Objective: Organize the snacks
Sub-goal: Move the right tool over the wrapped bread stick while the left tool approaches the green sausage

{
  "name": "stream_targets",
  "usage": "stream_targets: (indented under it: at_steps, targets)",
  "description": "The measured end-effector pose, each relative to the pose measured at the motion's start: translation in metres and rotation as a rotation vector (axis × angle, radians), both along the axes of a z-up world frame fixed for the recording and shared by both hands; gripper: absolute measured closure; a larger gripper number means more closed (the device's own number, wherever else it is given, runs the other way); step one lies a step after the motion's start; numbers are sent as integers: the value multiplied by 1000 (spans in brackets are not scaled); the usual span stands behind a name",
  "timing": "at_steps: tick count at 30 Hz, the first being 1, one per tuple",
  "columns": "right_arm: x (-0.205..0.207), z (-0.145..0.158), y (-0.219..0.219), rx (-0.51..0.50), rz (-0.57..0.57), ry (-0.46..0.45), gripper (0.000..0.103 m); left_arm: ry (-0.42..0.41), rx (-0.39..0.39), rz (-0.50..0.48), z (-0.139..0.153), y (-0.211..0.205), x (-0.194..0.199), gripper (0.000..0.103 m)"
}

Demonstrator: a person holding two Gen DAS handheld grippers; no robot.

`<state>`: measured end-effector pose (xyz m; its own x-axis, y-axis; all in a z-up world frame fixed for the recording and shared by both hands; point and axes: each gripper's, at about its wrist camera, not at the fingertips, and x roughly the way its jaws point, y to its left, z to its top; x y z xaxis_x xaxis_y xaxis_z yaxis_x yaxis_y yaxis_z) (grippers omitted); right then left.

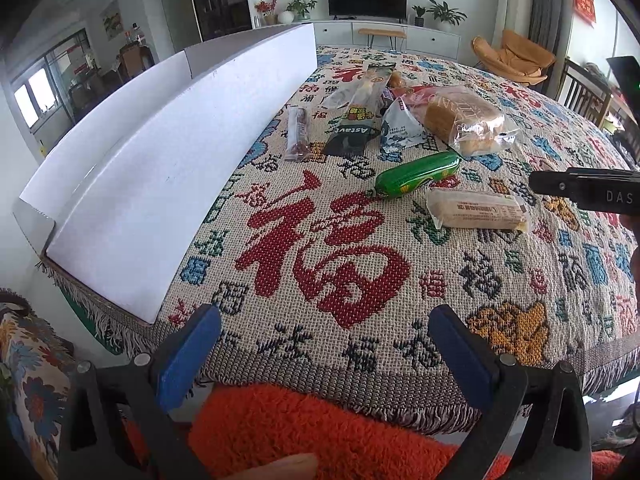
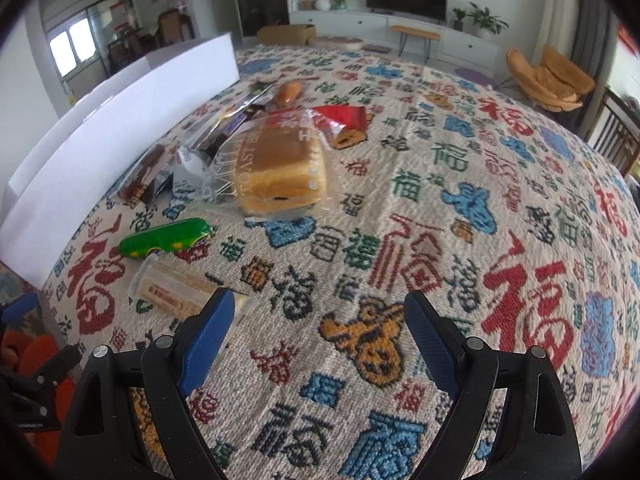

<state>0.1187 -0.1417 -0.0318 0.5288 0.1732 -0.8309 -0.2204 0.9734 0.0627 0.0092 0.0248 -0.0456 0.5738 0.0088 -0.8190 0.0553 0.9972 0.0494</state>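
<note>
Both sets of jaws are spread wide with nothing between them. The left gripper (image 1: pixel 324 344) hangs at the near edge of the cloth (image 1: pixel 320 272), above an orange rug (image 1: pixel 320 432); the right gripper (image 2: pixel 320 332) hangs low over the cloth further right, and shows in the left view only as a dark arm at the right edge.

From left to right: a white box (image 1: pixel 132 208) runs along the cloth's left side, its open top facing up. Beside it lie a brown bar (image 1: pixel 298 132), a dark packet (image 1: pixel 352 124) and a white pouch (image 1: pixel 396 128), then the toast (image 1: pixel 464 120) in its clear bag. Nearer the camera lie the green sausage (image 1: pixel 416 174) and, just right of it, a pale cake (image 1: pixel 478 210).

The box looks like where the snacks belong, though I cannot see inside it to say whether anything is there yet. The cake lies just ahead of the right gripper's left finger, so it seems the natural first pick: turn the jaws to straddle its short width, come down low, and pinch gently, since soft cake will crush and film wrap can slip.

The left view shows the box's full length and the packets beside it. The right view shows a red wrapper (image 2: pixel 340 118) and a small bun (image 2: pixel 289 93) behind the toast, plus the cake's (image 2: pixel 180 292) closeness to the finger.
</note>
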Motion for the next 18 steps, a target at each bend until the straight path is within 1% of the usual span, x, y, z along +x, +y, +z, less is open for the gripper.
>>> stream_targets:
  at_steps: [3, 5, 8, 12, 15, 18]
  targets:
    - [-2, -7, 23, 50, 108, 59, 14, 6, -21, 6, -1, 4, 1, 0]
    - [-10, -10, 36, 55, 186, 62, 14, 9, -34, 4, -2, 6, 1, 0]
    - [-16, -12, 51, -5, 320, 57, 14, 21, -51, -10, -3, 7, 3, 0]
    - [-6, -17, 71, -73, 513, 96, 15, 43, -87, -31, -5, 8, 6, 0]
    - [10, -28, 85, -135, 609, 150, 17, 50, -122, -28, -5, 12, 6, 0]
    - [26, -36, 92, -161, 655, 200, 17, 56, -146, -27, -6, 14, 7, 0]
